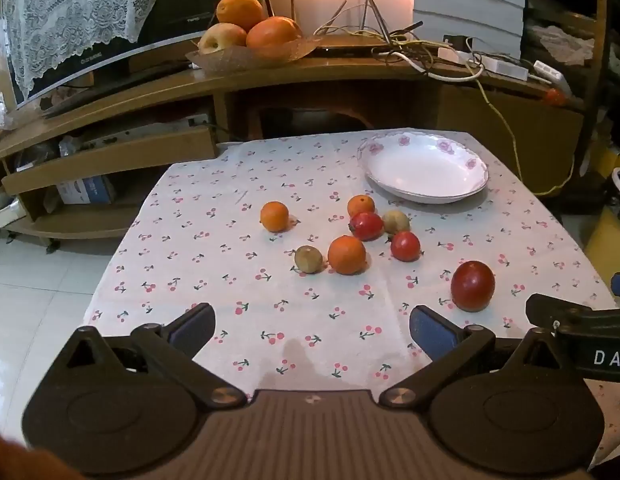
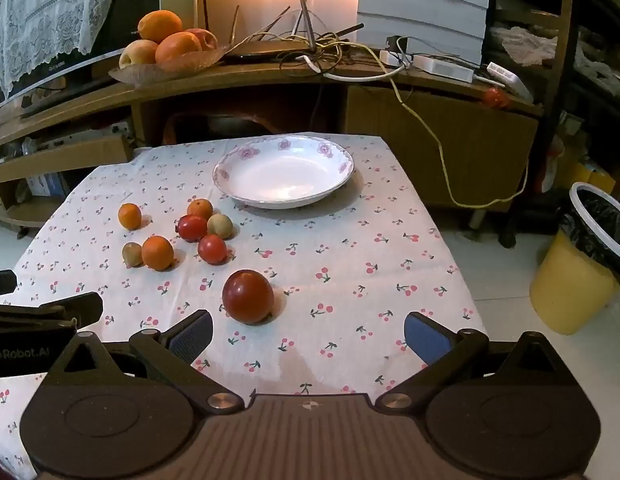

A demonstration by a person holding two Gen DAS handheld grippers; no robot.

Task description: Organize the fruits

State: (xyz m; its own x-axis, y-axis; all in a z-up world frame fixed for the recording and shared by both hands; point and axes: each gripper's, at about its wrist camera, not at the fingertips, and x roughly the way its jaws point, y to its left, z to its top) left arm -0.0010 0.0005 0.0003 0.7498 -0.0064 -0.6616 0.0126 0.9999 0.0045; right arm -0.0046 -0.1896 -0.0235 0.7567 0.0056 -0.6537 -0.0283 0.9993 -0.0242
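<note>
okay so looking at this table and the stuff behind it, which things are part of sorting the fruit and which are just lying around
Part of the job:
white floral plate, bare
three small oranges
three red round fruits, largest nearest
two small green-brown fruits
both open grippers, left and right

Just lying about:
wooden shelf's fruit basket
tangled cables
yellow lined bin
</note>
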